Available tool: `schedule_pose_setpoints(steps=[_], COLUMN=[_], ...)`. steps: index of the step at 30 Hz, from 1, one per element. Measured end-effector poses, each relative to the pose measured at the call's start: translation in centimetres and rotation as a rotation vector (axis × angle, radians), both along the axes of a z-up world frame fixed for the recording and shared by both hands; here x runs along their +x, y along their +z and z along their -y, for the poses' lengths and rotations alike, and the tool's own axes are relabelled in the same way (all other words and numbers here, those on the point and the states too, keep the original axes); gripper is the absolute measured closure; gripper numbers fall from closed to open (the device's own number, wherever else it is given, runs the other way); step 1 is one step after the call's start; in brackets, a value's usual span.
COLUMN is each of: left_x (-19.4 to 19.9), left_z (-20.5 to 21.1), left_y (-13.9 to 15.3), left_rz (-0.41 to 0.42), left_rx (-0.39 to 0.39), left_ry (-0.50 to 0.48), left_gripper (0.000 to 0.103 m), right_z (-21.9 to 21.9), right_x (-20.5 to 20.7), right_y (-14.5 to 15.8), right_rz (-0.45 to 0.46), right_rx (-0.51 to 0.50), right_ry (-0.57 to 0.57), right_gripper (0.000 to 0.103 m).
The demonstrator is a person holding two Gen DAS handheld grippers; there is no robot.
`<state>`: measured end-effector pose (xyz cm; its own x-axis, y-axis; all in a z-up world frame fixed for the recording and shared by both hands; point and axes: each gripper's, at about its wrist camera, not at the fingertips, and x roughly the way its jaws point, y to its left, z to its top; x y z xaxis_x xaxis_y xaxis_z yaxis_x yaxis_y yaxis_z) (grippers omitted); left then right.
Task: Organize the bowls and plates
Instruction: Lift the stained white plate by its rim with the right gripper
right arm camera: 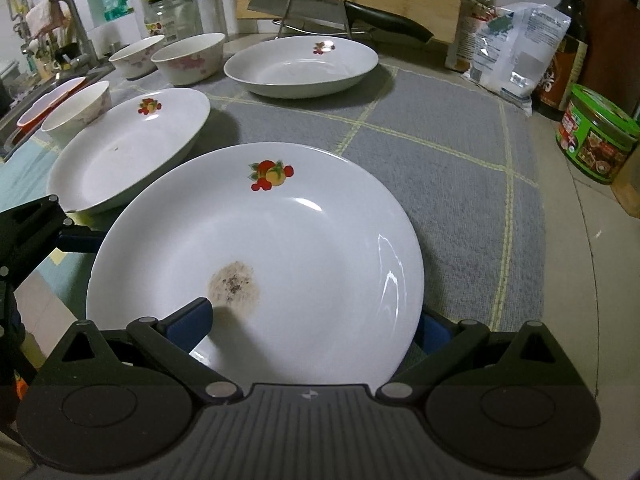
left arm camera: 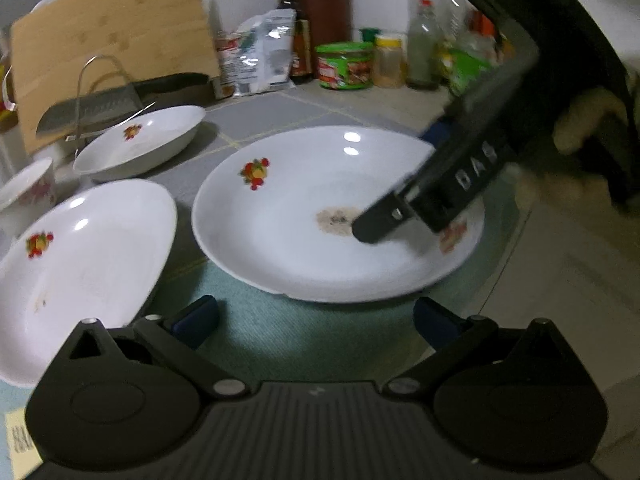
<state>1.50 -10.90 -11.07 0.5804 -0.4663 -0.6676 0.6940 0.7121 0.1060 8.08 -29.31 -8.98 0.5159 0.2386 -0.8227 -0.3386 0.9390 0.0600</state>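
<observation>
- The right hand-held gripper (right arm camera: 308,322) straddles the near rim of a white plate (right arm camera: 280,240) with a brown stain, one blue finger (right arm camera: 192,320) over the inside, the other below the rim; whether it grips, I cannot tell.
- The left hand-held gripper (left arm camera: 316,320) hangs released, fingers spread wide, just short of that plate's edge.
- A second plate (right arm camera: 128,148) sits just beside the stained one on the left; a third plate (right arm camera: 300,66) lies farther back, well apart.
- Three bowls (right arm camera: 188,58) cluster at the tabletop's far left.
- Bare grey mat (right arm camera: 460,168) lies open to the right, up to a green-lidded jar (right arm camera: 596,140).
- A knife (right arm camera: 340,12) rests on a wire rack behind.
</observation>
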Motion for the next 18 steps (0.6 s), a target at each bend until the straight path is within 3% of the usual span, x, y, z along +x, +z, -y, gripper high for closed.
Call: schedule_pose_setpoints(steps=[3, 4, 8, 18], left_x=[-1.2, -1.4, -0.8, 0.6], left_z=[1.6, 1.7, -0.1, -0.8], left_y=[-1.0, -1.1, 0.1, 1.0], left_rz=[0.094, 0.105, 0.009, -0.047], left_rx=[0.154, 0.151, -0.023, -0.057], left_ry=[-0.034, -0.028, 0.022, -0.019], left_gripper=[0.000, 0.001, 0.001, 0.001], right_z=[0.1, 0.2, 0.3, 0.5], right_x=[0.1, 0.2, 0.5, 2.2], right_y=[0.0, 0.0, 0.1, 0.2], right_rz=[-0.002, 0.000, -0.012, -0.052], right_rx=[-0.002, 0.000, -0.002, 0.004], right_ry=[0.037, 0.052, 0.095, 0.245], right_gripper=[0.000, 0.000, 0.000, 0.000])
